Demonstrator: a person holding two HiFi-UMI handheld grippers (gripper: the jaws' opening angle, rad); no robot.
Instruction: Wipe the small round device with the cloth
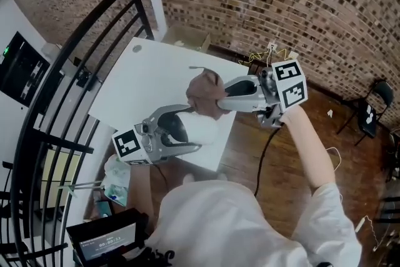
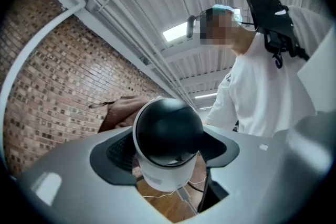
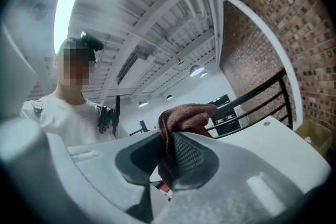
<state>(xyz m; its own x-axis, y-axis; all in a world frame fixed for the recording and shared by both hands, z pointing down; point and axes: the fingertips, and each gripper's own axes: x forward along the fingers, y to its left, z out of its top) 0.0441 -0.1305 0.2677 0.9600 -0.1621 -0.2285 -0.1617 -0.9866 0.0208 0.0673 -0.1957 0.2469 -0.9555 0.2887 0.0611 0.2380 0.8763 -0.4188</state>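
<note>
I have the small round device (image 2: 168, 139) clamped in my left tool (image 1: 189, 129). The jaws are spread wide around its white body, the pads press on either side, and the black dome faces back at that tool's camera. I hold it up off the tabletop (image 1: 150, 78), over the near edge towards the right corner. My right tool (image 1: 220, 97) is pinched tight on the brown cloth (image 1: 205, 89), with a fold squeezed between the pads and the rest bunched out past the tips. The cloth sits against the far upper side of the device, so I judge the wiping to be under way rather than finished. The dome face towards me and the lower body look as if the cloth has yet to pass over them. I can't make out whether the cloth actually presses on the shell or only lies just beside it, because the head view overlaps the two and the dome blocks the contact spot in the left gripper view. No dirt or streaks show, so I can't tell how clean the device is.
</note>
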